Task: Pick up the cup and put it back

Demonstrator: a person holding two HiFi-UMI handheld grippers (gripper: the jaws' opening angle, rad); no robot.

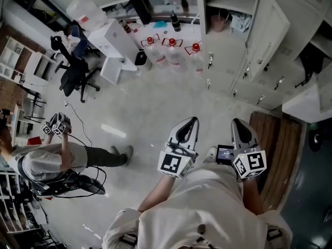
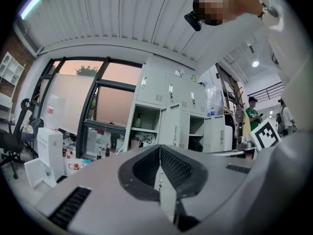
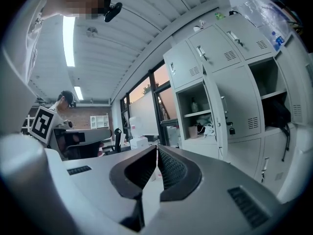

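A pale pink cup [image 3: 192, 130] stands on the middle shelf of an open grey locker [image 3: 198, 116], next to some white cloth; from the head view the cup [image 1: 218, 22] shows in the same locker at the top. Both grippers are held level in front of me, side by side, far from the locker. In the head view, my left gripper [image 1: 192, 120] and right gripper [image 1: 238, 122] are shut. Up close, the left gripper [image 2: 160, 148] has its jaws touching with nothing between them. So does the right gripper [image 3: 157, 148].
Three water jugs with red caps [image 1: 171, 48] stand on the floor before the lockers, beside a white cabinet [image 1: 111, 40]. An office chair [image 1: 75, 74] is at far left. Another person [image 1: 52, 160] with grippers stands at left. A wooden surface [image 1: 275, 149] lies at right.
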